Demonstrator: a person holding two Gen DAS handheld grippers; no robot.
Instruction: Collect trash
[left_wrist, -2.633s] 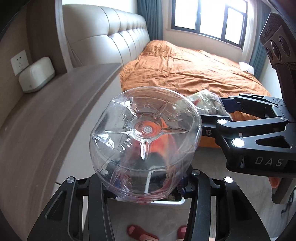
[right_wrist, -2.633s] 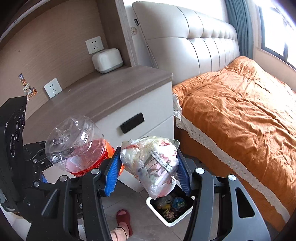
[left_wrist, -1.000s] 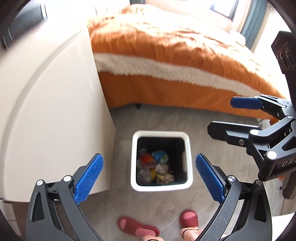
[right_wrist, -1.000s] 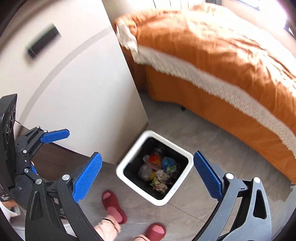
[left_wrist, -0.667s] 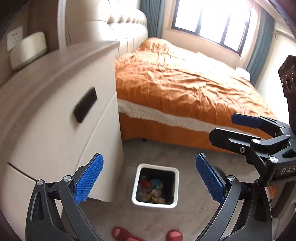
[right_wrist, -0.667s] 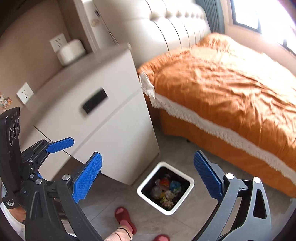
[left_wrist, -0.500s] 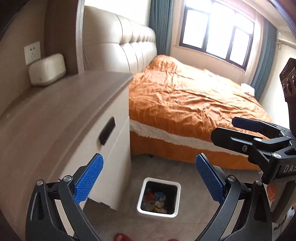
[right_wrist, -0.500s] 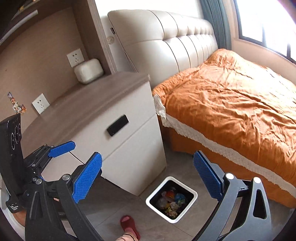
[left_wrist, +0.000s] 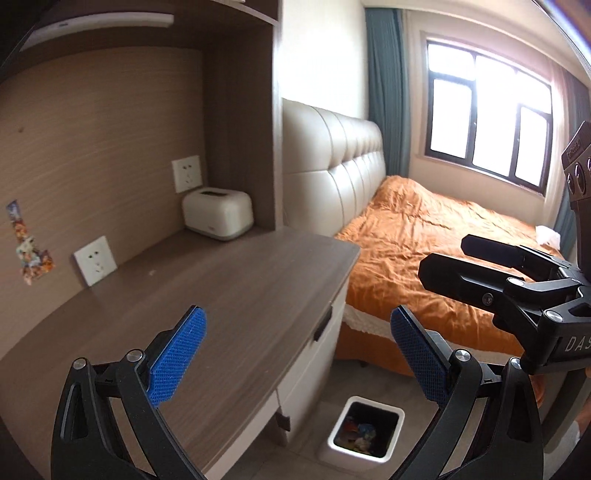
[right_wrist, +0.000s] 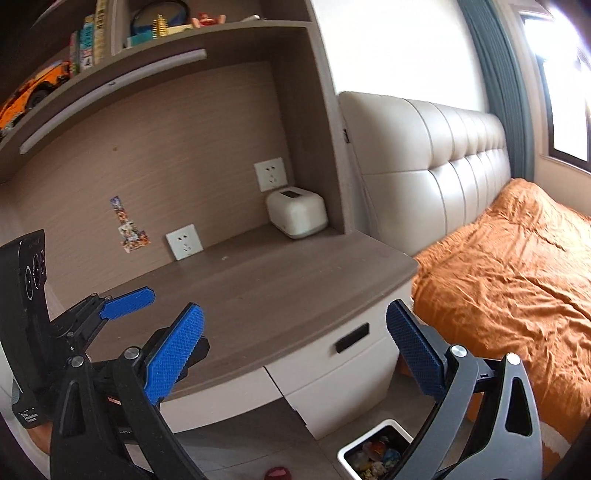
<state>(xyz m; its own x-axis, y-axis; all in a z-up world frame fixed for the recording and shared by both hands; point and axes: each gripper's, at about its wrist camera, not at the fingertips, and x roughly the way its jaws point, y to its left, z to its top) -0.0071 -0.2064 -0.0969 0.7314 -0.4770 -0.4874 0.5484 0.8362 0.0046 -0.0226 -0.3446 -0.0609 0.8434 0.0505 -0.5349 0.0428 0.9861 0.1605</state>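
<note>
Now both grippers hang level above the wood-grain desk (left_wrist: 236, 295) — left gripper (left_wrist: 295, 354) and right gripper (right_wrist: 295, 350) spread wide, holding nothing (ribbed blue pads). Below stands the square white bin (left_wrist: 364, 406), holding crumpled trash (left_wrist: 356, 434).

Ahead of you the bench (left_wrist: 236, 291) runs back to the wall, with a box (left_wrist: 218, 213) on its far corner below a socket (left_wrist: 187, 173). The bed (left_wrist: 443, 251) lies to the bench's right. The bin (left_wrist: 364, 430) stands on the floor (right_wrist: 236, 439) between them, trash (left_wrist: 358, 432) in it.
</note>
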